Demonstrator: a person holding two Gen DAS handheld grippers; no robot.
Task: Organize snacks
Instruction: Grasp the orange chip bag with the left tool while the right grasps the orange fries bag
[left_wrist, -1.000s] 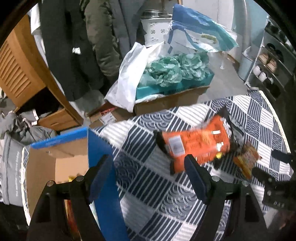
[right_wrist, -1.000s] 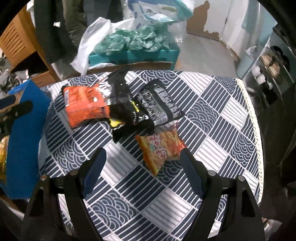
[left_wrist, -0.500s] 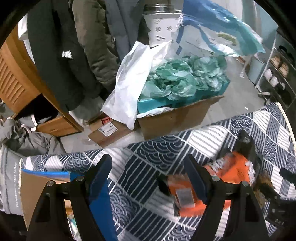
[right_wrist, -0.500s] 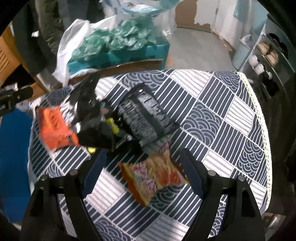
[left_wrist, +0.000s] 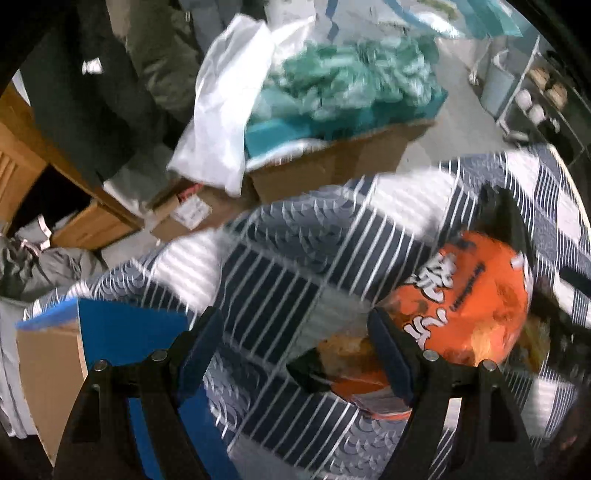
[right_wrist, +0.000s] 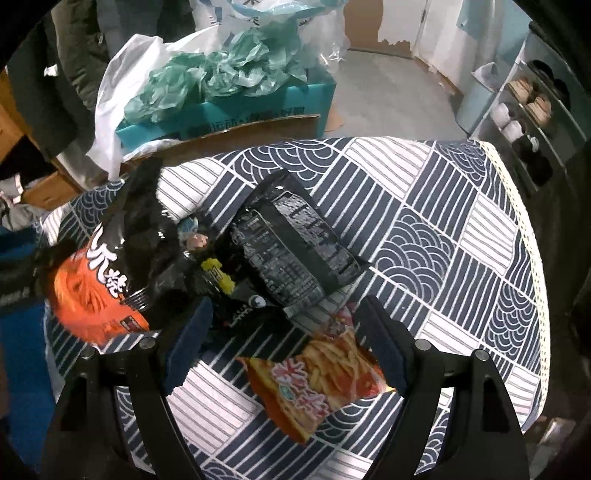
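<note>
While both my tongs gape wide and empty, nothing looks sorted: left tongs (left_wrist: 295, 350) have the orange crinkly snack bag (left_wrist: 476, 306) beside their right finger; right tongs (right_wrist: 280, 339) straddle the fries packet (right_wrist: 314, 384) on the surface (right_wrist: 443, 229).

Orange snack bag (left_wrist: 476, 295), black packet (right_wrist: 291, 251), navy-and-white patterned tablecloth (right_wrist: 443, 221), blue box (left_wrist: 122, 332)

Two steep, close views, shared orange packet (left_wrist: 476, 299).
</note>
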